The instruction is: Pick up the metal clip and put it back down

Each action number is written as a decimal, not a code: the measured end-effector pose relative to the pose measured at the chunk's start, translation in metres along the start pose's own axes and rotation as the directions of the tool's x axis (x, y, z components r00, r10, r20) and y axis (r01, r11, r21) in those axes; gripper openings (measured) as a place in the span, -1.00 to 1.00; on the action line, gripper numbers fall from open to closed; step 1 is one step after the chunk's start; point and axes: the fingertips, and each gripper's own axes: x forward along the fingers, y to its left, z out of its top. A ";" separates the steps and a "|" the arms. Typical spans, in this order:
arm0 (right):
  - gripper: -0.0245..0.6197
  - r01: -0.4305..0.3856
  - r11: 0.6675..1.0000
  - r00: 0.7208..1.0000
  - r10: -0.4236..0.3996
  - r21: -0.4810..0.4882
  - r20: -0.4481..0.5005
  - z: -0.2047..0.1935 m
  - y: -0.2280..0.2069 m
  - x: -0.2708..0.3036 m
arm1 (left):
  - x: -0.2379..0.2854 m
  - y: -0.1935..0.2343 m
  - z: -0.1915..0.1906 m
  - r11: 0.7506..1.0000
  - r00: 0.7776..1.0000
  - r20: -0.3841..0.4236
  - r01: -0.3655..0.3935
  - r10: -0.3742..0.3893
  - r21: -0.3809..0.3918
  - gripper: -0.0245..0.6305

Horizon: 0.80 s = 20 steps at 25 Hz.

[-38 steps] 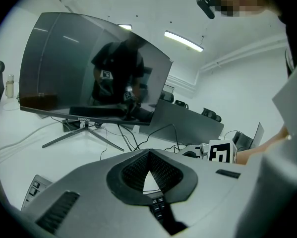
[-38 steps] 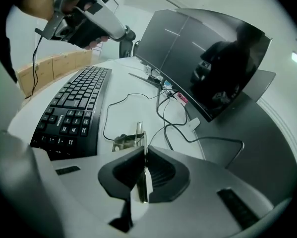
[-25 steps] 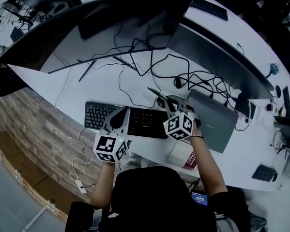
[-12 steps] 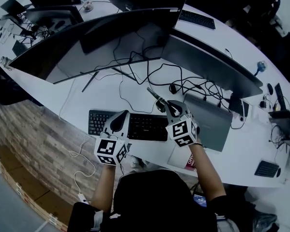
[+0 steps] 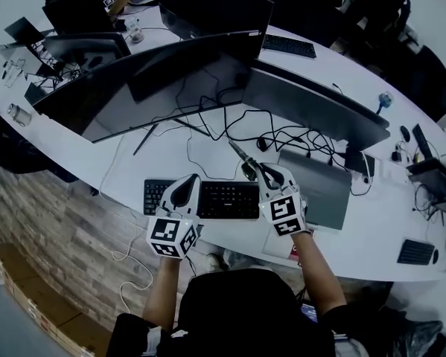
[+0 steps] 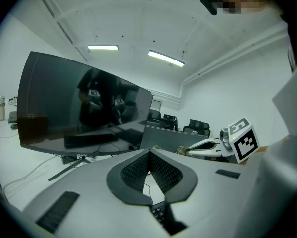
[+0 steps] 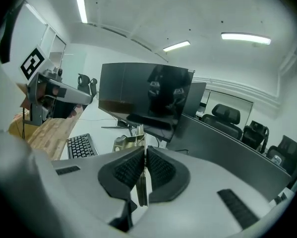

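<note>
Two grippers: the left gripper toward seven o'clock, the right gripper toward four. Each carries one marker cube, so two: the left cube and the right cube. One metal clip, near the centre.

Two black keyboards: the near keyboard at six o'clock, the far keyboard at one. Three large monitors: the curved monitor at eleven, the flat monitor at two, the back monitor at twelve. One closed grey laptop at four. The black cables are too tangled to count.
</note>
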 end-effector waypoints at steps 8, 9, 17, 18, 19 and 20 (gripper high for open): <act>-0.83 0.073 0.996 0.995 -0.076 0.042 0.072 0.017 0.008 -0.044 | -0.035 -0.014 0.014 0.999 0.999 0.040 0.022 -0.023 0.035 -0.90; -0.83 0.081 0.995 0.993 -0.084 0.050 0.081 0.019 0.010 -0.049 | -0.040 -0.014 0.016 0.999 0.999 0.047 0.021 -0.022 0.036 -0.89; -0.83 0.122 0.989 0.982 -0.132 0.083 0.137 0.034 0.033 -0.093 | -0.086 -0.022 0.029 0.997 0.995 0.089 0.028 -0.035 0.072 -0.89; -0.83 0.126 0.988 0.980 -0.137 0.089 0.141 0.035 0.036 -0.098 | -0.092 -0.023 0.031 0.997 0.995 0.096 0.029 -0.036 0.075 -0.90; -0.83 0.130 0.987 0.979 -0.143 0.096 0.145 0.036 0.039 -0.103 | -0.097 -0.024 0.033 0.996 0.994 0.102 0.032 -0.040 0.079 -0.89; -0.83 0.135 0.986 0.978 -0.149 0.102 0.149 0.037 0.042 -0.108 | -0.102 -0.025 0.034 0.996 0.993 0.106 0.035 -0.044 0.085 -0.89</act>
